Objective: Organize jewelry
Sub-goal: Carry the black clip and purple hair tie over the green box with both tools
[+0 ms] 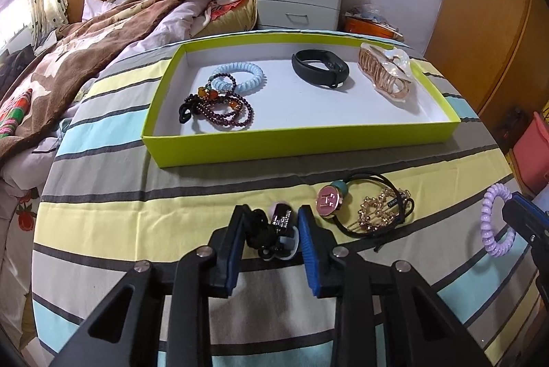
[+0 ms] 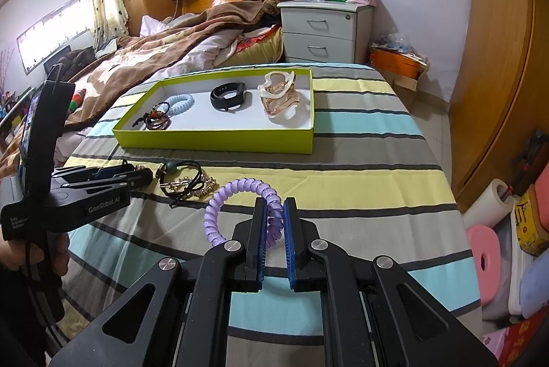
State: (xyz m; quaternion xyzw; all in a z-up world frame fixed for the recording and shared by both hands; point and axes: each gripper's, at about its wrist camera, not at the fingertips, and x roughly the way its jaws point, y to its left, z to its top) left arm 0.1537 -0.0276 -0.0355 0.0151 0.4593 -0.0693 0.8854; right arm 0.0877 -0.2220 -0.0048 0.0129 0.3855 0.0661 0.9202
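The right tongs [image 2: 274, 223] are closed narrowly on the lilac spiral plastic hair tie [image 2: 236, 209], pinching one side of the coil between the blue pads so that the rest of the loop stands free to their left; a grip on the rim alone seems chosen because the springy ring would squash or roll if taken across its width. The left tongs [image 1: 271, 229] sit low over the striped bedsheet [image 1: 103, 216] with their jaws fairly wide, flanking a small black bundle of hair accessories with a pale piece in it [image 1: 274, 229]; the pads look close to its sides, but whether they already bear on it I cannot tell. Just right of those tongs and a little beyond lies a tangle of a black elastic band with a round pink-and-gold charm [image 1: 331, 200] and a gold rhinestone hair clip [image 1: 377, 212], not yet sorted. Straight ahead of both tongs, well apart from them, waits the shallow lime-green cardboard tray with a white floor [image 1: 308, 144], where like pieces are already spaced out: a pale blue spiral hair tie [image 1: 240, 75] and dark red bead bracelets [image 1: 226, 113] towards the left, a black wristband [image 1: 320, 68] in the middle, a rose-gold claw clip [image 1: 387, 75] at the right. The lilac tie probably belongs beside the blue one.
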